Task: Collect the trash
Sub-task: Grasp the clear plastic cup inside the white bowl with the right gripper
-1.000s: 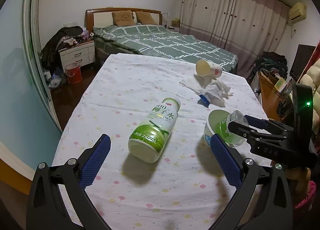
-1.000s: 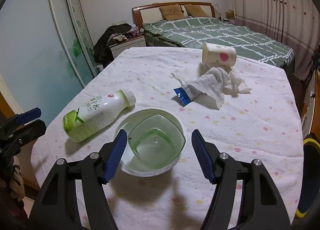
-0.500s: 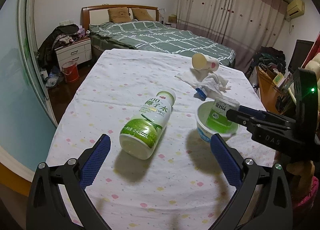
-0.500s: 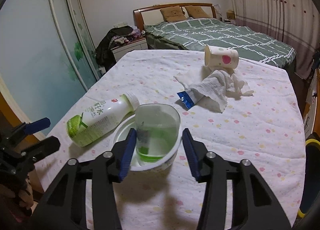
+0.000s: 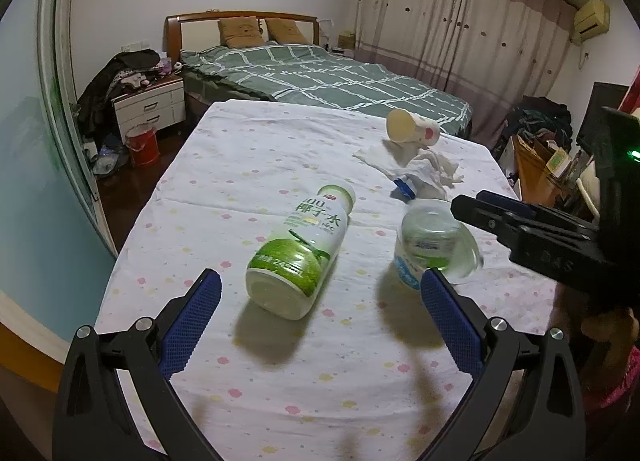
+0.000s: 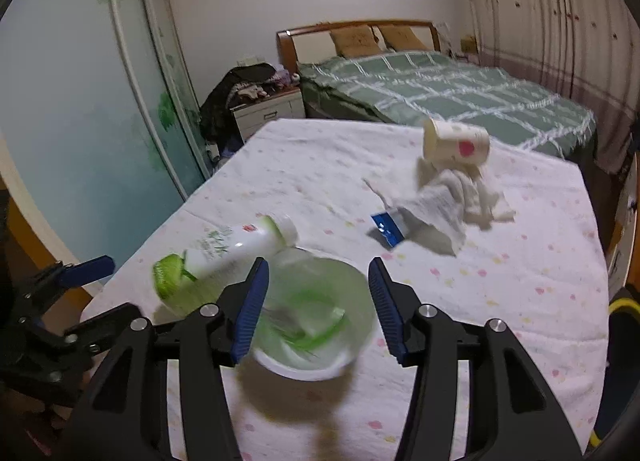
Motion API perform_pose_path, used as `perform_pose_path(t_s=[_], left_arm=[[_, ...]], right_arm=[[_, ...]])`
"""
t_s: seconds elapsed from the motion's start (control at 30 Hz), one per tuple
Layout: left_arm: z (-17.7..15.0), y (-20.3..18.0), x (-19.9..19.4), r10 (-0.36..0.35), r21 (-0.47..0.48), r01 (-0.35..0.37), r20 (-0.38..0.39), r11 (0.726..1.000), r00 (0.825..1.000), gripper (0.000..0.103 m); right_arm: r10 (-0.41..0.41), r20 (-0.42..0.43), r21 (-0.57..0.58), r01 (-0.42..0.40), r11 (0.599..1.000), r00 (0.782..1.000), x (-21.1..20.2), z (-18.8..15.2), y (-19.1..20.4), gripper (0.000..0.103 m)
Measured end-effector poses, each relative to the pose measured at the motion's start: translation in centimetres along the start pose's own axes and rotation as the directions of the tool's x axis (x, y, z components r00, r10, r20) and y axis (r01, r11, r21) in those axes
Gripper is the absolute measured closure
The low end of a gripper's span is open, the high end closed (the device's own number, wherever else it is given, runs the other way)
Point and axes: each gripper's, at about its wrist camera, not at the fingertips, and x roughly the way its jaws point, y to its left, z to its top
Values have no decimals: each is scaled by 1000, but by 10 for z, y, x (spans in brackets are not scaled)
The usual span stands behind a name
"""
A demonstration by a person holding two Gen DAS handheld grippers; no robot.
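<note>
On the table's spotted white cloth, a clear plastic cup with a green label sits tipped between the pads of my right gripper. The jaws are opening, and the pads still touch the cup's sides. From the left wrist the cup looks tilted and slightly raised under the right gripper. A white and green bottle lies on its side just ahead of my open, empty left gripper. Farther back lie a paper cup, crumpled tissue and a blue wrapper.
A bed stands beyond the table, with a nightstand and a red bucket on the floor at left. A glass sliding door runs along the left. A dark bin with a yellow rim stands at the table's right.
The right jaws closed in and squeezed the clear cup, then widened again. The cup has tipped toward the right gripper and risen a little. The left gripper stayed open.
</note>
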Motion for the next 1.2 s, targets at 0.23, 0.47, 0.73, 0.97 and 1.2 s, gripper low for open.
perform_pose_path(t_s=[0.23, 0.47, 0.73, 0.97, 1.2], left_arm=[[-2, 7, -1, 4, -6, -4, -1, 1000, 1000, 5], [-5, 8, 4, -3, -12, 3, -11, 1000, 1000, 5], [-7, 5, 9, -15, -4, 15, -23, 1000, 1000, 5], [-8, 2, 12, -16, 4, 16, -32, 1000, 999, 5], [-9, 0, 16, -19, 4, 19, -42, 1000, 999, 5]], right_arm=[[-64, 6, -55, 64, 996, 998, 13, -6, 15, 46], [-104, 21, -22, 105, 994, 994, 17, -10, 8, 38], [-126, 13, 42, 125, 991, 992, 22, -15, -2, 38], [-153, -15, 85, 153, 984, 988, 32, -16, -3, 54], [-110, 37, 117, 105, 988, 993, 7, -7, -8, 54]])
